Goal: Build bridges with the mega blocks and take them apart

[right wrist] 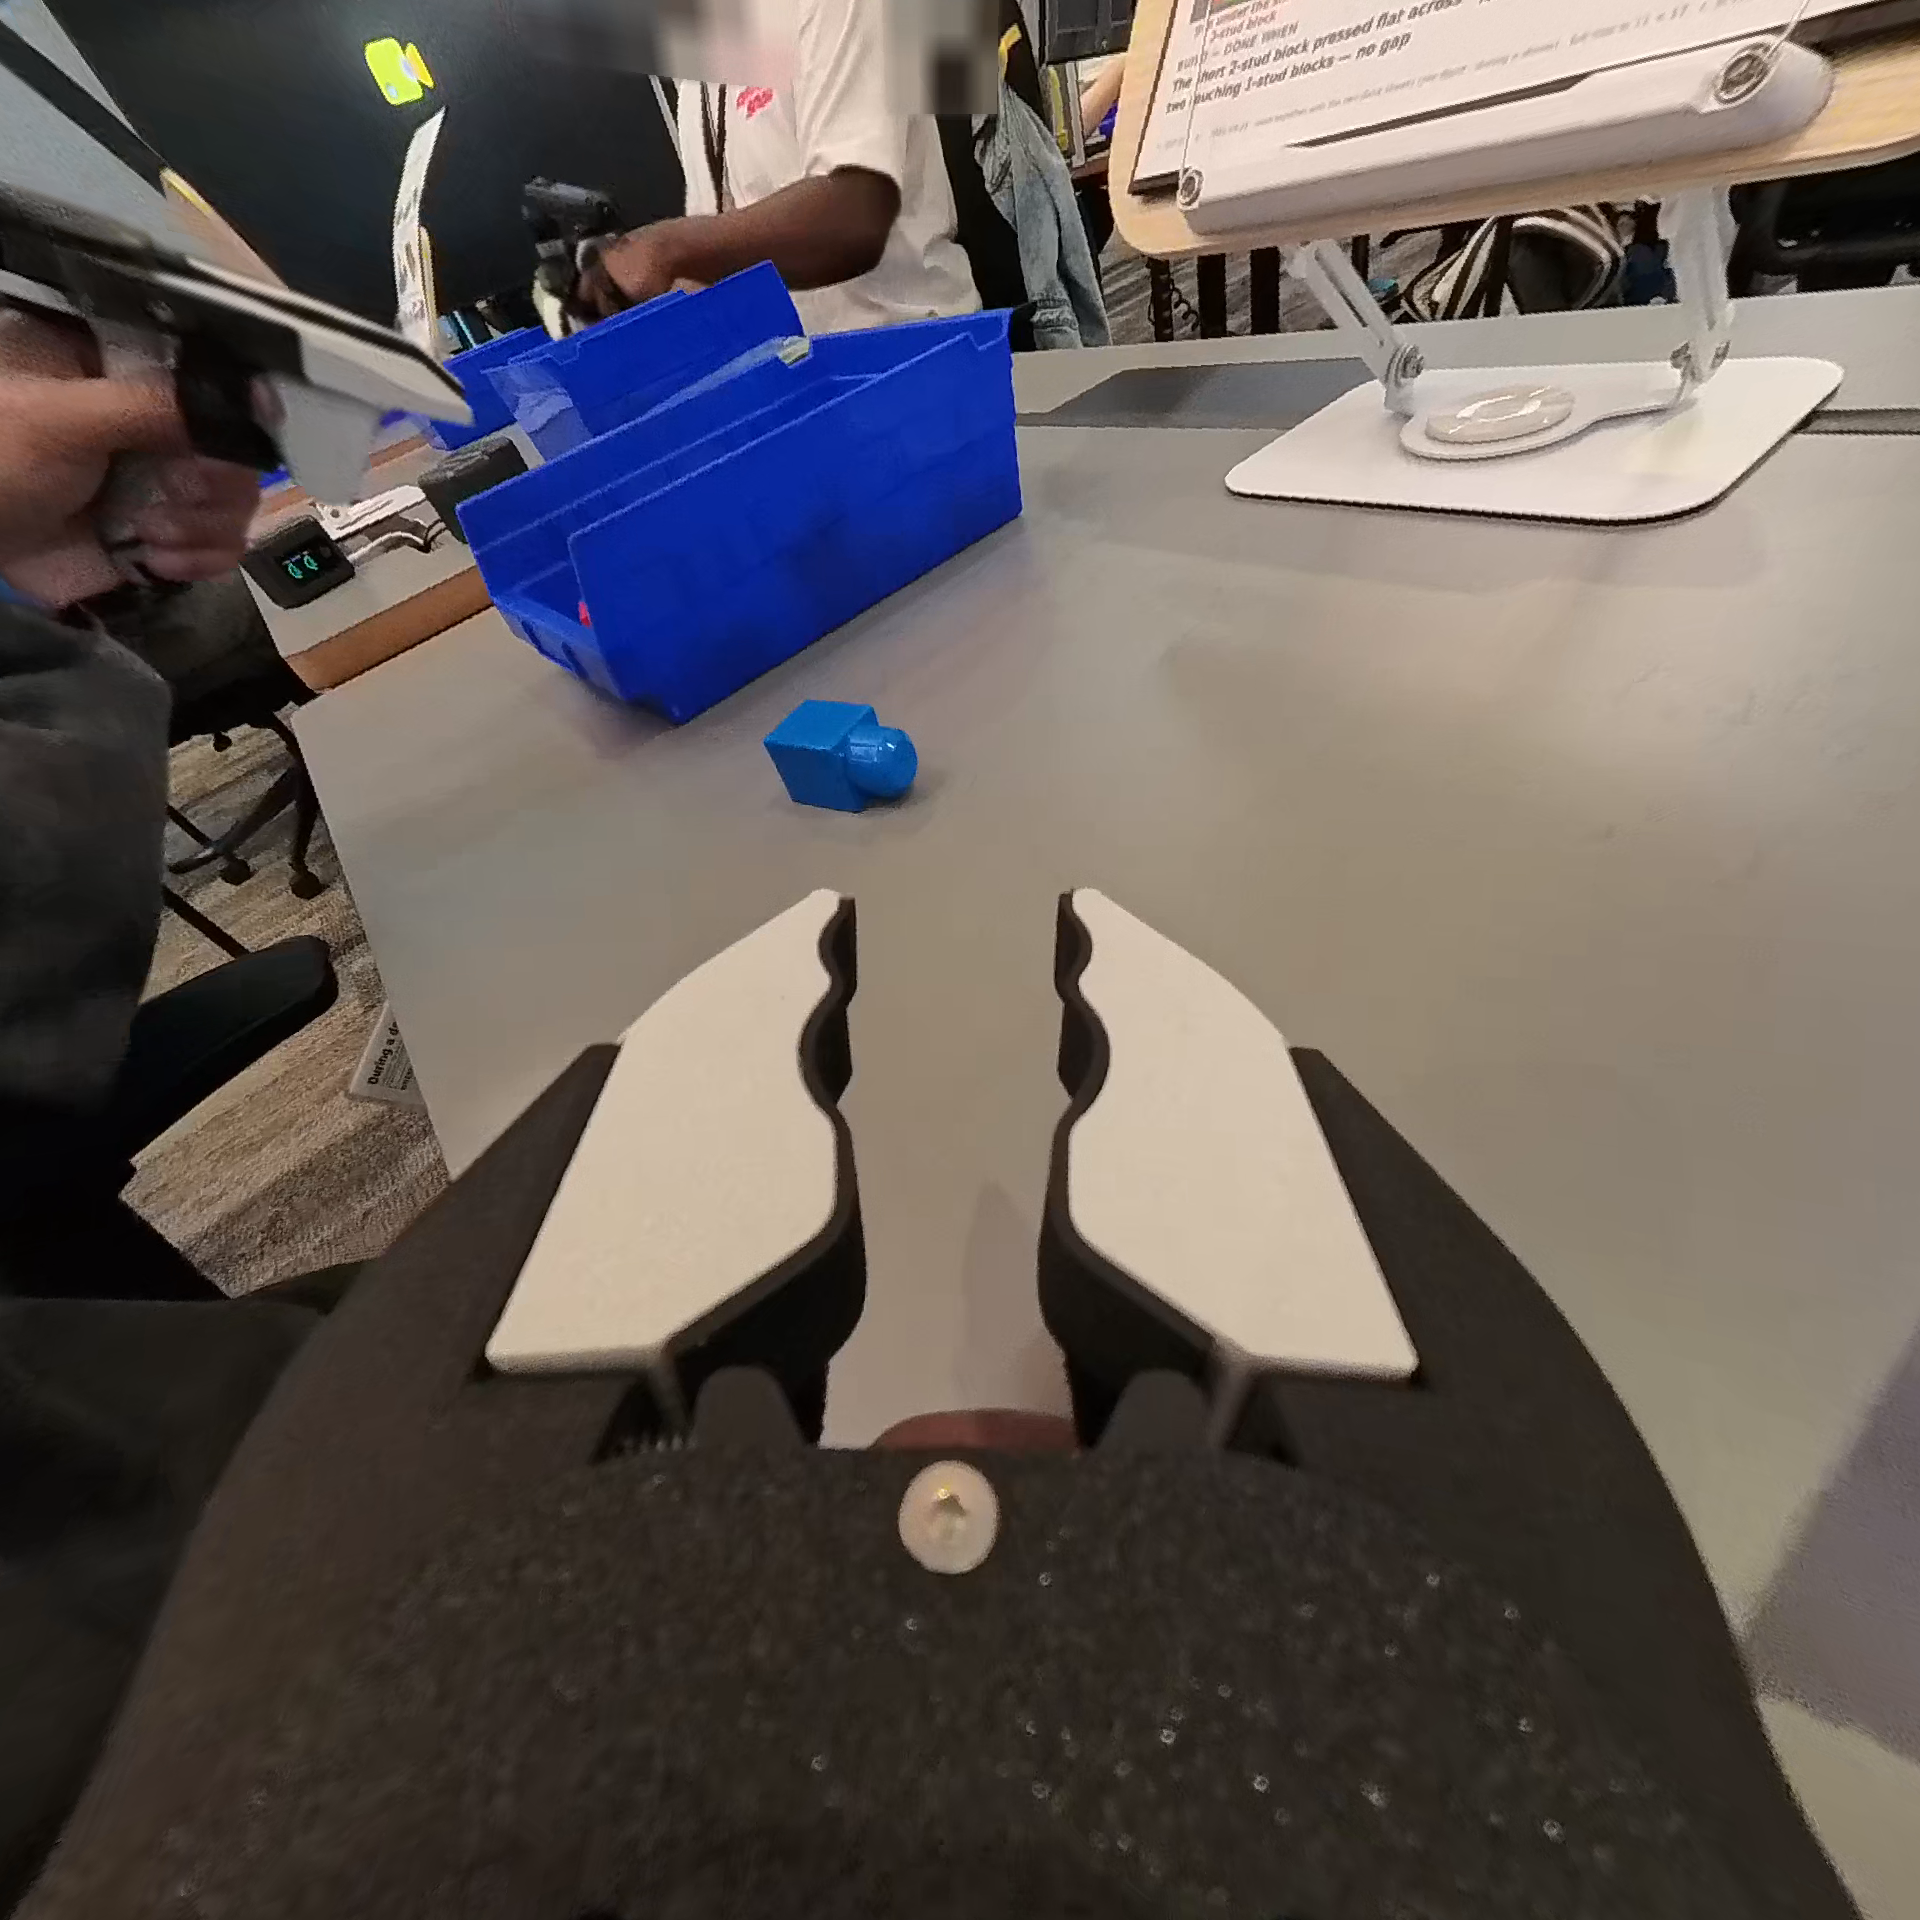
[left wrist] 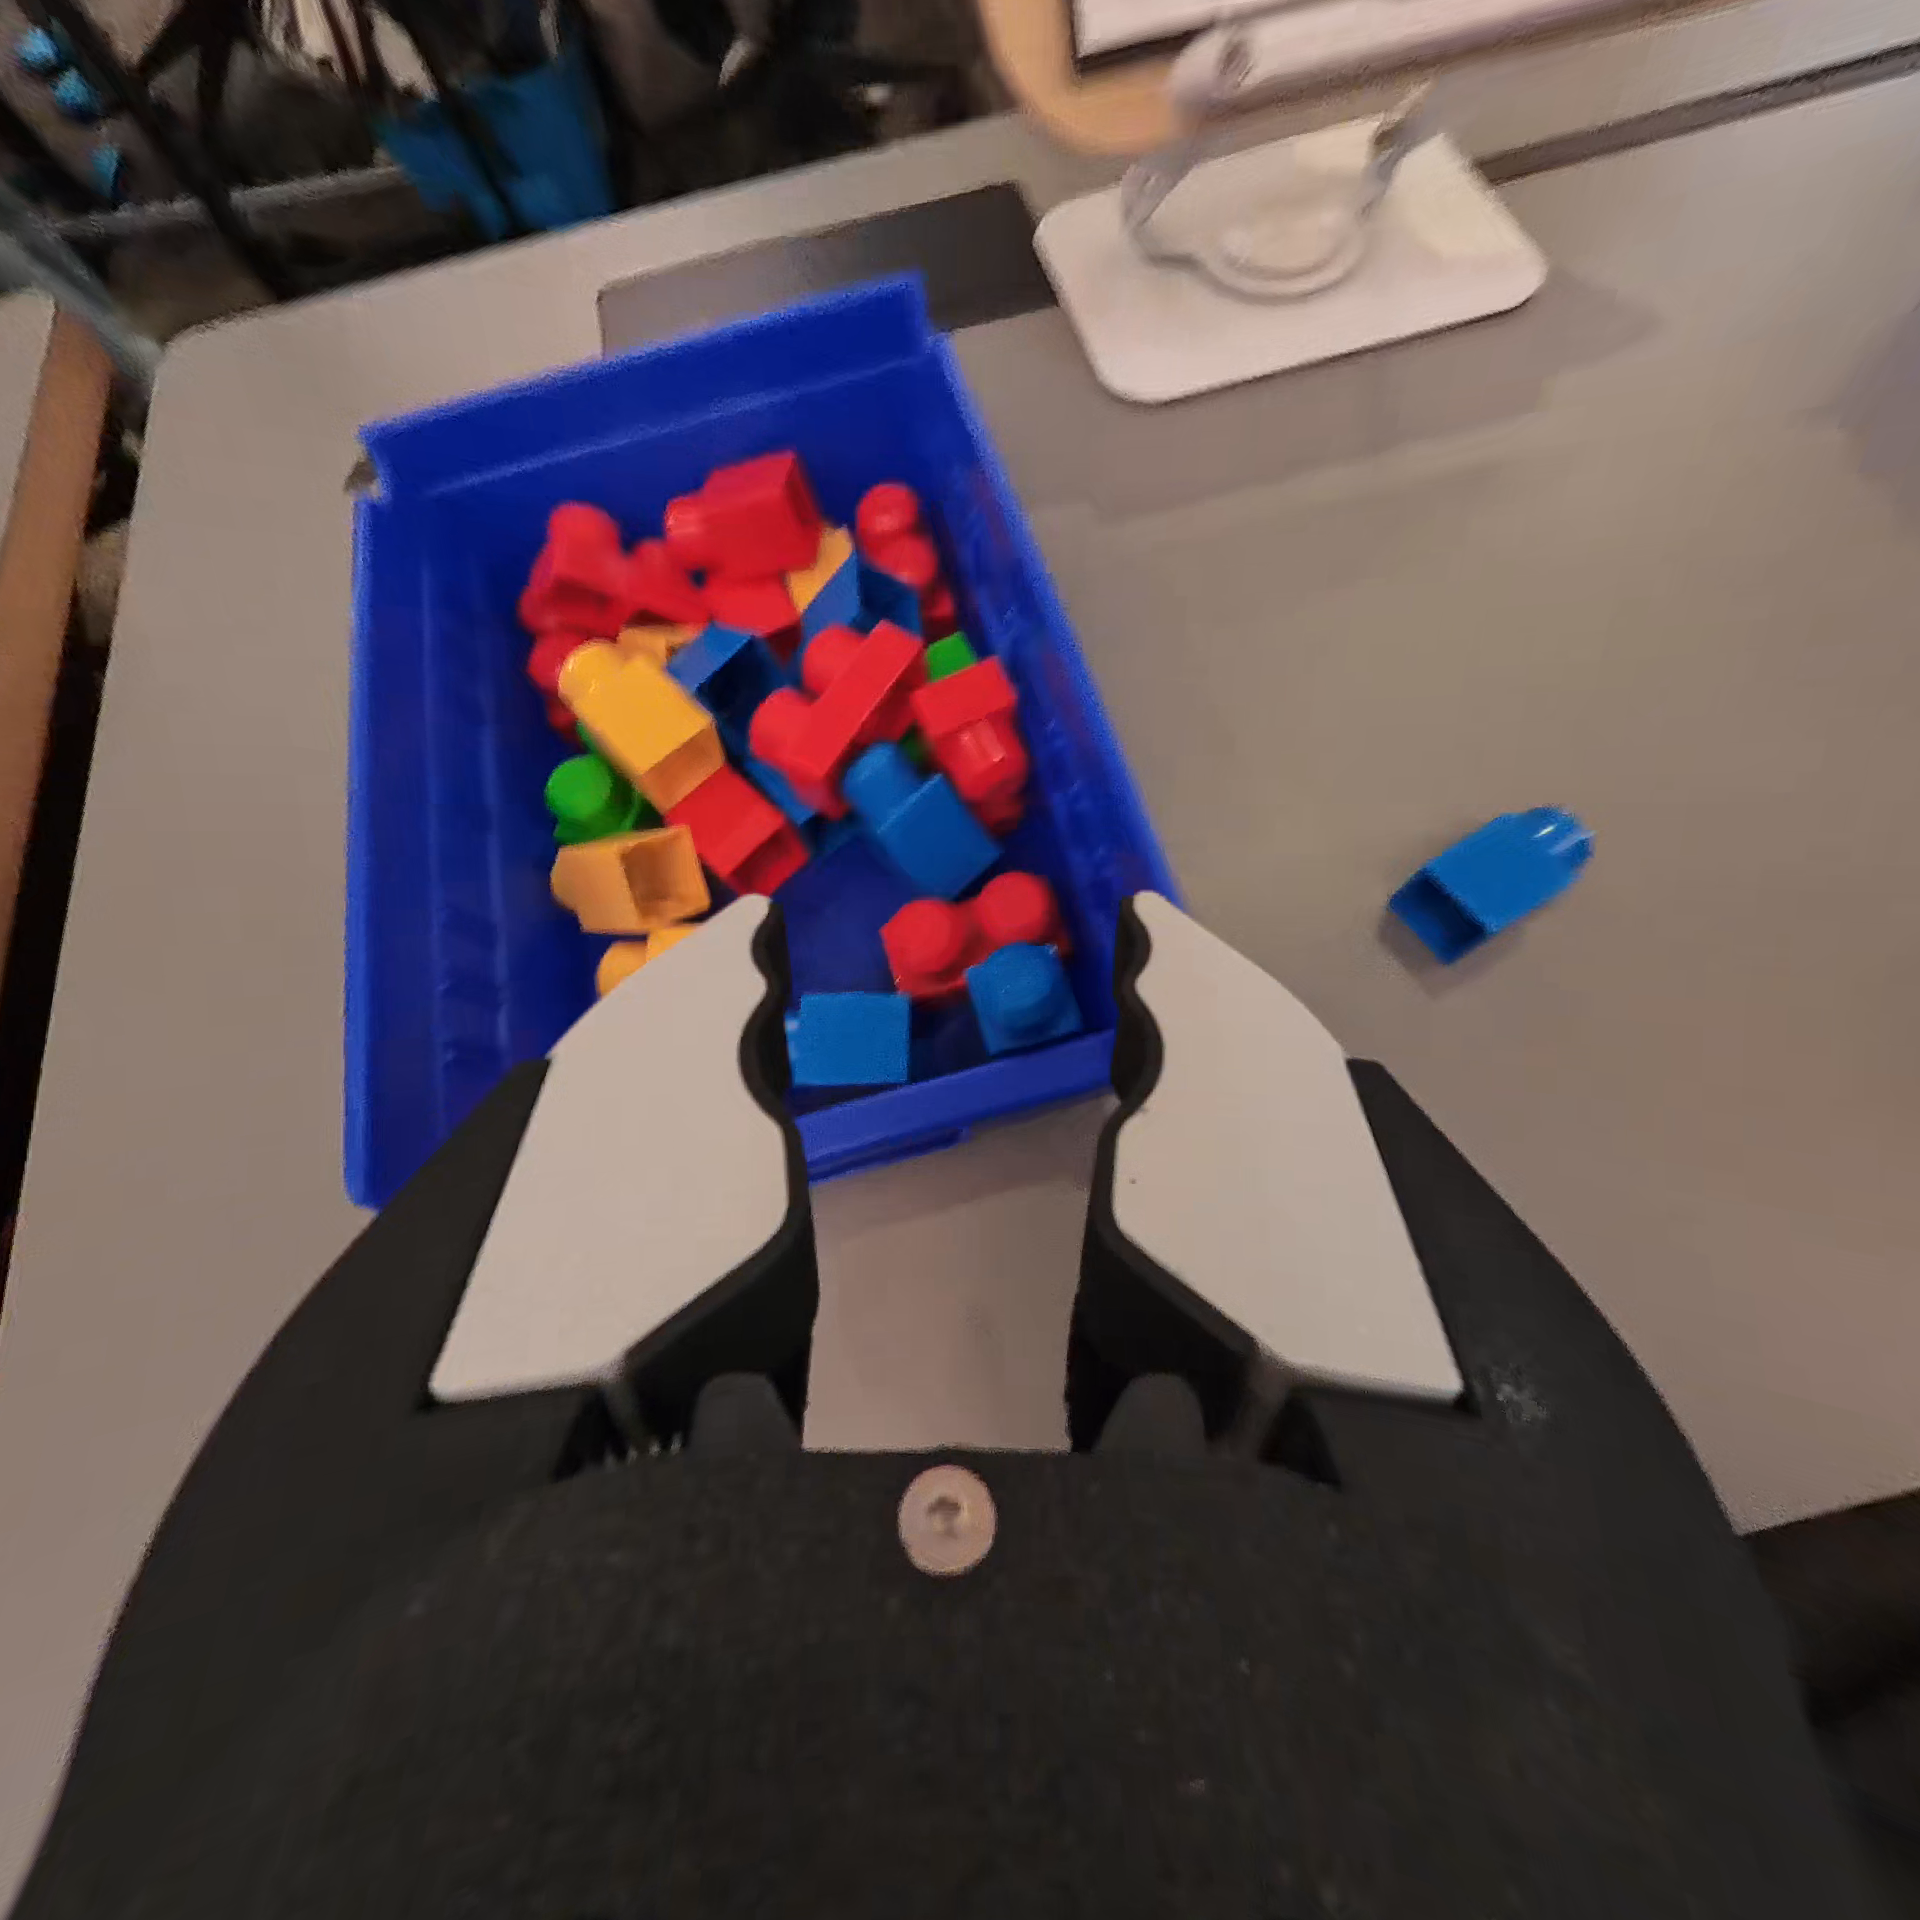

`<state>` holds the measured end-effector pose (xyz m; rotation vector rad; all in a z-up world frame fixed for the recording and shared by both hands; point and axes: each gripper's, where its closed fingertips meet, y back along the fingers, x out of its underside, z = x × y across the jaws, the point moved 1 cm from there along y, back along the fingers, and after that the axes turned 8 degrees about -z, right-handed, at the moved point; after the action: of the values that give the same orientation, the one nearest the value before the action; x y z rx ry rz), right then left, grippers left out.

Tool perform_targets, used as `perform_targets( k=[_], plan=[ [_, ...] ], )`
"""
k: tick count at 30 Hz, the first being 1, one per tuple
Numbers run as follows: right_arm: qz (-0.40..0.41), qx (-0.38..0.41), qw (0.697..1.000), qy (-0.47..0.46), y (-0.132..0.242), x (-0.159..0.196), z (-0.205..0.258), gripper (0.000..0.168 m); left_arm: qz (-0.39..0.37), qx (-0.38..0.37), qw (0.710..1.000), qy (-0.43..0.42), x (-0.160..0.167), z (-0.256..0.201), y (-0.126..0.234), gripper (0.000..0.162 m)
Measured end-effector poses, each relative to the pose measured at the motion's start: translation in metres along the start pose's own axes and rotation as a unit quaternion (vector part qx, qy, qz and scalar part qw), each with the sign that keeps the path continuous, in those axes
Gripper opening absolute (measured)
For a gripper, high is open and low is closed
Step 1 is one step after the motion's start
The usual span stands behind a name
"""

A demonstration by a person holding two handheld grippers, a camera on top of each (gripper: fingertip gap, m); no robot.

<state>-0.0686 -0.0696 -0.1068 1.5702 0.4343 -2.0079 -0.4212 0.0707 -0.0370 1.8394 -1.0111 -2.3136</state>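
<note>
A blue bin (left wrist: 436,831) on the grey table holds several red, blue, yellow and green mega blocks (left wrist: 821,717). My left gripper (left wrist: 945,914) hovers open and empty above the bin's near end. One blue single-stud block (left wrist: 1486,883) lies on its side on the table right of the bin. In the right wrist view that block (right wrist: 836,756) lies ahead of my right gripper (right wrist: 956,904), which is open and empty low over the table. The bin (right wrist: 769,551) stands beyond the block. The left gripper (right wrist: 312,395) shows at the upper left, held by a hand.
A white stand base (left wrist: 1288,301) sits at the table's far right, and it carries an instruction board (right wrist: 1455,114) in the right wrist view. Another person works with more blue bins (right wrist: 644,332) at a far table. The table's left edge (right wrist: 353,831) drops to carpet. Left tips to right tips: about 40 cm.
</note>
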Motion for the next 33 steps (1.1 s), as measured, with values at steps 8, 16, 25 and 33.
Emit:
perform_targets(
  k=[8,16,25,33],
  plan=[
    [0.006,-0.005,1.0,0.001,-0.004,0.003,0.002,0.036,0.112,-0.074,0.99,0.042,0.049,0.052,-0.047,0.059],
    [0.007,0.002,1.0,-0.012,-0.001,0.005,-0.004,0.036,0.139,-0.034,0.987,0.077,0.046,0.051,-0.084,0.058],
    [0.01,0.0,1.0,-0.015,-0.001,0.006,-0.005,0.036,0.174,0.075,0.969,0.157,0.056,0.017,-0.12,0.056],
    [0.013,0.0,1.0,-0.016,-0.001,0.007,-0.006,0.036,0.179,0.101,0.961,0.186,0.061,0.011,-0.133,0.038]
  ],
)
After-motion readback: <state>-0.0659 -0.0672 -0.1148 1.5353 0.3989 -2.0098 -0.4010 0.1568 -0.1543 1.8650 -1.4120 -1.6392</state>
